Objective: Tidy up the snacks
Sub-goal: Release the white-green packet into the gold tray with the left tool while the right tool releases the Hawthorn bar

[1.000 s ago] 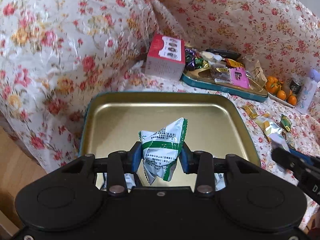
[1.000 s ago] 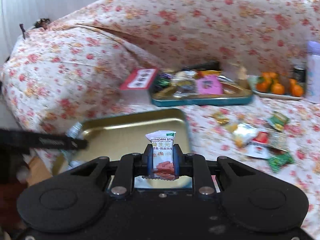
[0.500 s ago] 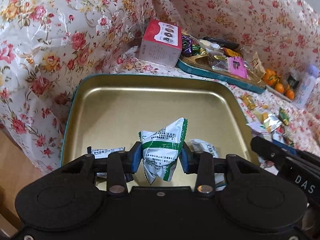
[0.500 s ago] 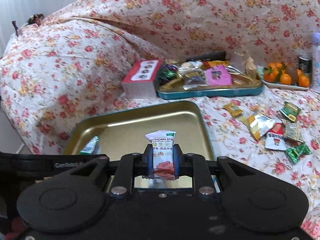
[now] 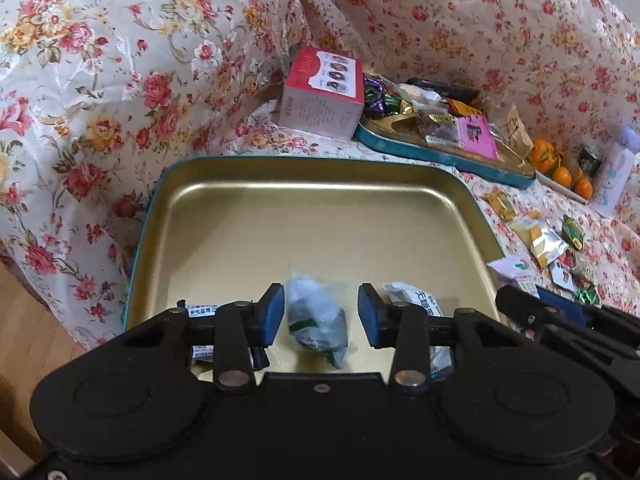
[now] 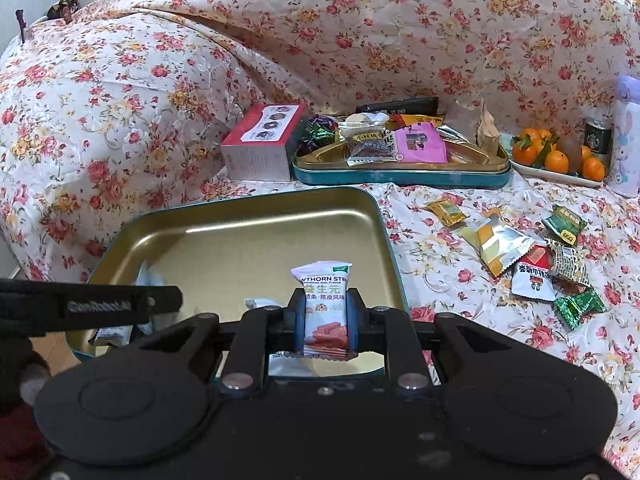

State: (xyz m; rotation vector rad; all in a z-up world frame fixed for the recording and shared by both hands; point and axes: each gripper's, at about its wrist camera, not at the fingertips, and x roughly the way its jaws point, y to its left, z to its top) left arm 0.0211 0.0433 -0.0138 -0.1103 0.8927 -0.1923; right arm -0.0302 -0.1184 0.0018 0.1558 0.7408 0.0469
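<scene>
A gold tin tray with a teal rim [image 5: 320, 216] lies on the flowered cloth; it also shows in the right wrist view [image 6: 240, 240]. My left gripper [image 5: 320, 312] is open over the tray's near edge. A green-and-white packet [image 5: 318, 322] is blurred between its blue pads, free of them. Two other white packets [image 5: 416, 296] lie in the tray beside it. My right gripper [image 6: 325, 320] is shut on a white hawthorn-strip packet [image 6: 324, 300], held upright above the tray's near right corner. The left gripper's arm [image 6: 92, 304] crosses at left.
A red-and-white box [image 6: 264, 140] and a second teal tray of snacks [image 6: 400, 160] sit behind. Loose wrapped snacks [image 6: 532, 264] lie on the cloth to the right. A plate of oranges [image 6: 556, 160], a can and a bottle stand at far right.
My left gripper has opened and let go of the green-and-white packet, which drops toward the tray. Both grippers moved in closer over the tray. The right still holds its packet.
</scene>
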